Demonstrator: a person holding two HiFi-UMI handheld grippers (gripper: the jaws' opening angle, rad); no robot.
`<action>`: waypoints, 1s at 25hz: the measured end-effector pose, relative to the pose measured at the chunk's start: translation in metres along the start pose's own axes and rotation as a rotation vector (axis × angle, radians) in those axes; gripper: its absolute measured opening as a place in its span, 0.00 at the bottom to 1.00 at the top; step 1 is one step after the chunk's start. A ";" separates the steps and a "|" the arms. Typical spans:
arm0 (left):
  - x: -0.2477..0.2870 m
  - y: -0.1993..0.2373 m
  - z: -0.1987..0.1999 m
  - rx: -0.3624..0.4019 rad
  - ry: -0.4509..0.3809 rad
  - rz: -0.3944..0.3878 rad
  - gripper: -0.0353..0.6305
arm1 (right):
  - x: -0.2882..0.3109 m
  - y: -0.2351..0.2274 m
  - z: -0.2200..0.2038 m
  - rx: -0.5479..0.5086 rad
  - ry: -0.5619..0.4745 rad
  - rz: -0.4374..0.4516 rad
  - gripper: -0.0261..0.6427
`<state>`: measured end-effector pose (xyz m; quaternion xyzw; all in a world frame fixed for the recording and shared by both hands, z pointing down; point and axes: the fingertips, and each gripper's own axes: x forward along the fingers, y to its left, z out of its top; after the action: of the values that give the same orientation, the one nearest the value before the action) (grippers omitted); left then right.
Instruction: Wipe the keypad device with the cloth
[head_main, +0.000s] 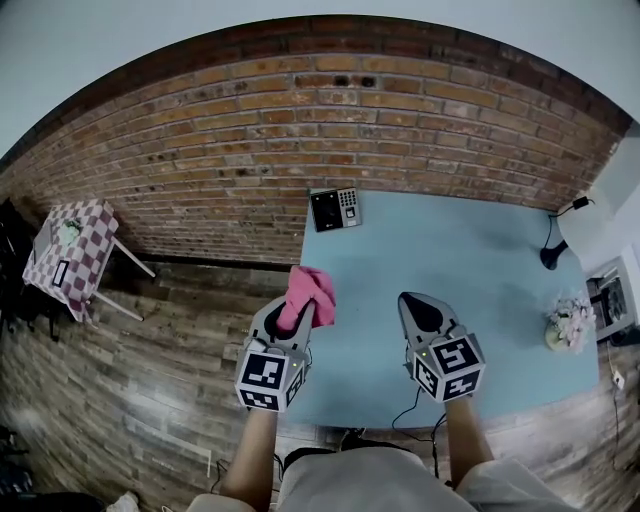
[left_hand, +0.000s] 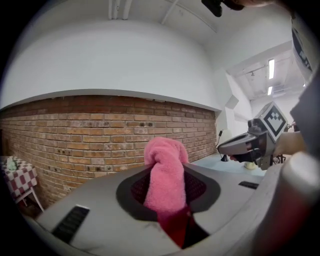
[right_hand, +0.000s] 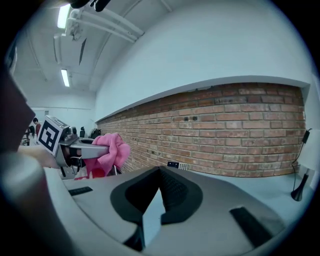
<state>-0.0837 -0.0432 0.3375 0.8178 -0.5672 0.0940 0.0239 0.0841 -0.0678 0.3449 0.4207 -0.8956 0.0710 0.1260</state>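
The keypad device (head_main: 335, 208), black with a small key block, lies at the far left corner of the blue table (head_main: 470, 260); in the right gripper view the keypad device (right_hand: 179, 165) sits small by the brick wall. My left gripper (head_main: 300, 312) hovers over the table's near left edge, shut on a pink cloth (head_main: 308, 290) that bulges out past the fingertips. In the left gripper view the pink cloth (left_hand: 167, 172) fills the gap between the jaws of the left gripper (left_hand: 167, 192). My right gripper (head_main: 422, 308) hangs beside it over the near middle, shut and holding nothing, its tips (right_hand: 160, 175) touching.
A small black stand (head_main: 552, 255) with a cable is at the table's far right. A flower bunch (head_main: 570, 322) sits near the right edge, beside a white box (head_main: 612, 300). A checkered side table (head_main: 75, 250) stands on the wooden floor at left. A brick wall (head_main: 330, 110) runs behind.
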 end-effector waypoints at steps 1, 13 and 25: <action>0.008 0.004 0.002 0.004 0.002 0.007 0.23 | 0.005 -0.004 0.000 0.003 0.003 0.007 0.05; 0.095 0.066 0.008 0.032 0.029 0.037 0.23 | 0.064 -0.031 0.016 0.013 0.004 0.007 0.05; 0.188 0.120 -0.051 0.011 0.107 -0.035 0.25 | 0.135 -0.053 0.022 0.034 0.007 -0.086 0.05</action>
<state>-0.1383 -0.2517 0.4136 0.8216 -0.5502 0.1402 0.0516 0.0384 -0.2054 0.3631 0.4604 -0.8750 0.0824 0.1250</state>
